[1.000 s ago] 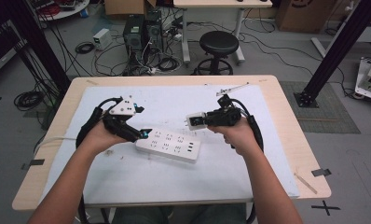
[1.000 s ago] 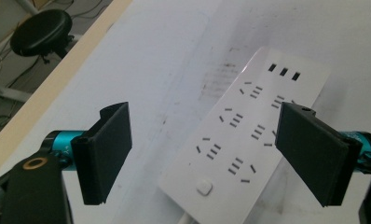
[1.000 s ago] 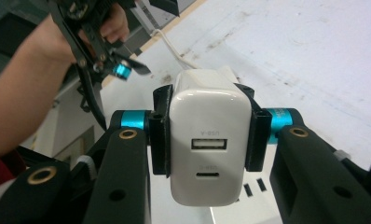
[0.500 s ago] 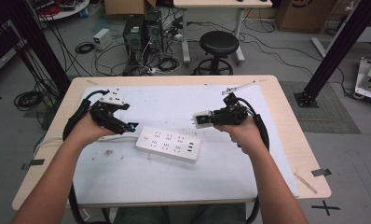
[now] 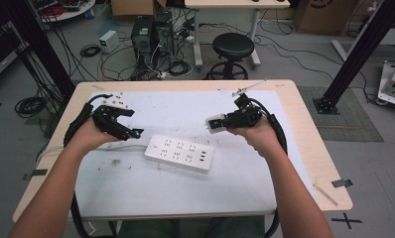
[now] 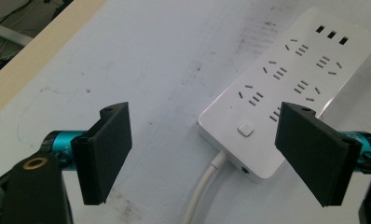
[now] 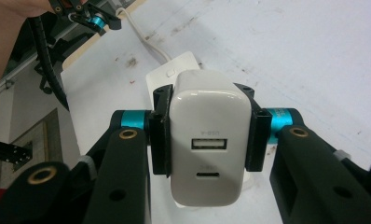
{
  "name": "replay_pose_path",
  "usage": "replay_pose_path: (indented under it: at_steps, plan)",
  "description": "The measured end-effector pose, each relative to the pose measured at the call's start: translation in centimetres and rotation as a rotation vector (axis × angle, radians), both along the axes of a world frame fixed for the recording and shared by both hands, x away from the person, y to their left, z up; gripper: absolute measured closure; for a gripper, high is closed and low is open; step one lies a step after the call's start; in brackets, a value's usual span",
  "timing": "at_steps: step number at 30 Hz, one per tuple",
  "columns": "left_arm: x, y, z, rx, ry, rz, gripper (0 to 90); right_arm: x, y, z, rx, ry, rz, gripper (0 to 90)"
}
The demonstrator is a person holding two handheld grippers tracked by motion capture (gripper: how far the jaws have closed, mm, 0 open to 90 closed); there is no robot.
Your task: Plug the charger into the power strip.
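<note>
Your right gripper holds the charger above the strip; your left gripper is open beside it.

The strip lies flat near the middle of the table, its long side running left to right and a little toward you, its cord leaving the left end. Your right jaws are clamped on the two sides of the white charger, whose two USB ports face the gripper's camera; the charger hangs just to the far right of the strip, not touching it. Your left jaws stand wide apart with nothing between them, just off the strip's left end, where the power button sits. Your left gripper also shows in the far left corner of the right gripper view.
</note>
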State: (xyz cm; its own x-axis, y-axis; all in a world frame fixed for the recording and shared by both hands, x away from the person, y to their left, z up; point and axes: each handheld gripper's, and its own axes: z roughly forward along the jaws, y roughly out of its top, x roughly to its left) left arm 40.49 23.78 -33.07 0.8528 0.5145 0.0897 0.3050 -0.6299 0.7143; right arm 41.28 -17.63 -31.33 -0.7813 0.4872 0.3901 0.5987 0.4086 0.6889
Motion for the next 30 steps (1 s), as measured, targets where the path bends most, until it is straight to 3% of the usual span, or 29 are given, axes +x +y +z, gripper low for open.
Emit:
replay_pose_path:
  at_steps: [4, 5, 9, 18, 25, 28, 30]
  plan:
    - [0.0, 0.2, 0.0, 0.004, 0.004, -0.005, 18.7, 0.4, 0.2, 0.1, -0.021, 0.003, 0.004, 63.1]
    - [-0.1, 1.0, -0.1, 0.019, 0.003, 0.011, 18.7, 1.1, 0.8, 0.0, -0.049, -0.005, 0.023, 63.1]
    - [-0.2, 1.7, -0.1, 0.021, 0.001, 0.029, 18.7, 1.3, 1.2, 0.1, -0.066, -0.006, 0.035, 63.1]
    - [-0.6, 2.8, -0.4, 0.036, 0.01, 0.044, 18.7, 2.0, 3.2, 0.1, -0.179, -0.019, 0.109, 63.1]
    - [-0.9, 2.8, -0.4, 0.04, 0.001, 0.039, 18.7, 2.1, 5.2, -0.8, -0.249, 0.0, 0.192, 63.1]
    - [-0.9, 2.8, -0.4, 0.04, 0.001, 0.039, 18.7, 2.1, 5.5, -1.1, -0.26, 0.004, 0.201, 63.1]
    - [-1.4, 3.1, -0.5, 0.041, -0.001, 0.039, 18.7, 2.3, 6.6, -2.0, -0.323, 0.016, 0.248, 63.0]
